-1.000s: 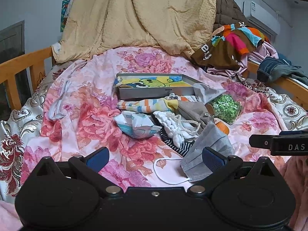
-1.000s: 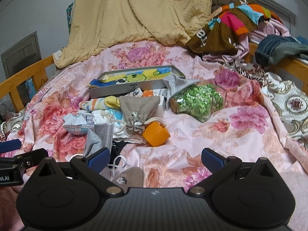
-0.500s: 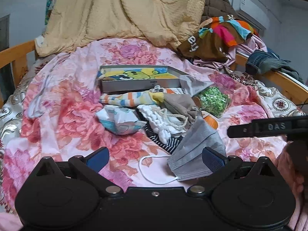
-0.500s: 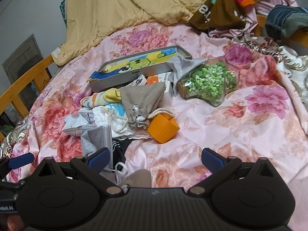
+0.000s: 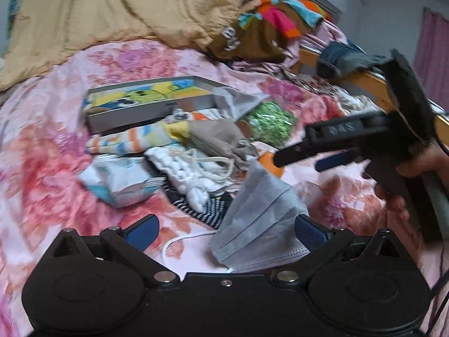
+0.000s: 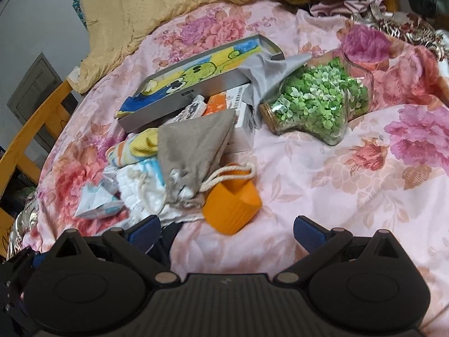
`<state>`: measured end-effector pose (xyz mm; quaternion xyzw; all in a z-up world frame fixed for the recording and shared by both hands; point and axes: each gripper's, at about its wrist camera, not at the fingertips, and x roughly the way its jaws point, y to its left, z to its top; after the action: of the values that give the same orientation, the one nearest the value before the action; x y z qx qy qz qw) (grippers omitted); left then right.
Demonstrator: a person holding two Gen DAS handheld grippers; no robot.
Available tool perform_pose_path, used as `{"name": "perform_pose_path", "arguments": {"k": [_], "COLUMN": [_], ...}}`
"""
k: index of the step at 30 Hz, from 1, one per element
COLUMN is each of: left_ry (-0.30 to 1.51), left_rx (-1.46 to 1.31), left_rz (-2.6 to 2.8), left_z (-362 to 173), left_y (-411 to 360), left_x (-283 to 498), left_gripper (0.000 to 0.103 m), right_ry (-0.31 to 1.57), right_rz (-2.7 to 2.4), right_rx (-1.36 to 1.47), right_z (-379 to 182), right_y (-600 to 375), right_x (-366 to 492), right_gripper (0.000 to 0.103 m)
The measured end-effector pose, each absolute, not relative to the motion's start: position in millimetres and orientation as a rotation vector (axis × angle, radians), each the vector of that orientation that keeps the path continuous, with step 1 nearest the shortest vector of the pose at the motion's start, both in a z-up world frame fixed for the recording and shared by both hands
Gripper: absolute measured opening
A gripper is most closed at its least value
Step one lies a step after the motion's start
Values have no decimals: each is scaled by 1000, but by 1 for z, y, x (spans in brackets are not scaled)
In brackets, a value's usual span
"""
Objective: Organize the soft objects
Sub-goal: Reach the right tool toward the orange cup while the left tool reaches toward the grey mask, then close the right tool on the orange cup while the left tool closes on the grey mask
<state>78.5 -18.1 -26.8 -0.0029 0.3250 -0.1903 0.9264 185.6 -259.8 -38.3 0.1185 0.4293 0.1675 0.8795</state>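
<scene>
A heap of soft things lies on the floral bedspread (image 5: 45, 168). A grey face mask (image 5: 261, 221) lies nearest, just in front of my open, empty left gripper (image 5: 224, 230). Behind it are a white knitted piece (image 5: 193, 168), a striped cloth (image 5: 134, 140) and a beige drawstring pouch (image 6: 193, 146). An orange cup (image 6: 231, 199) lies just ahead of my open, empty right gripper (image 6: 227, 230), which also shows in the left wrist view (image 5: 308, 151) over the heap's right side.
A grey tray with a cartoon picture (image 6: 196, 75) lies behind the heap. A star-shaped jar of green bits (image 6: 320, 101) lies to the right. A yellow blanket (image 5: 112, 14) and piled clothes (image 5: 266, 28) fill the back. Wooden bed rails (image 6: 31, 129) run along both sides.
Both grippers have moved forward and down toward the heap. The right gripper has swung in over the orange cup. Both stay open.
</scene>
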Motion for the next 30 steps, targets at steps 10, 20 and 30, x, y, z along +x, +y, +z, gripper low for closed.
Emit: {"name": "perform_pose_path", "arguments": {"k": [10, 20, 30], "left_ry": [723, 736, 838], "left_rx": [-49, -70, -155], "left_rz": [-547, -703, -834], "left_z": [-41, -50, -66], "left_y": [-22, -33, -38], "left_x": [115, 147, 176], "left_gripper": [102, 101, 88], "right_ry": [970, 1005, 1007], "right_rz": [379, 370, 374], "right_rx": [362, 391, 417], "right_z": [-63, -75, -80], "right_y": [-270, -268, -267], "right_x": [217, 230, 233], "right_gripper": [90, 77, 69]}}
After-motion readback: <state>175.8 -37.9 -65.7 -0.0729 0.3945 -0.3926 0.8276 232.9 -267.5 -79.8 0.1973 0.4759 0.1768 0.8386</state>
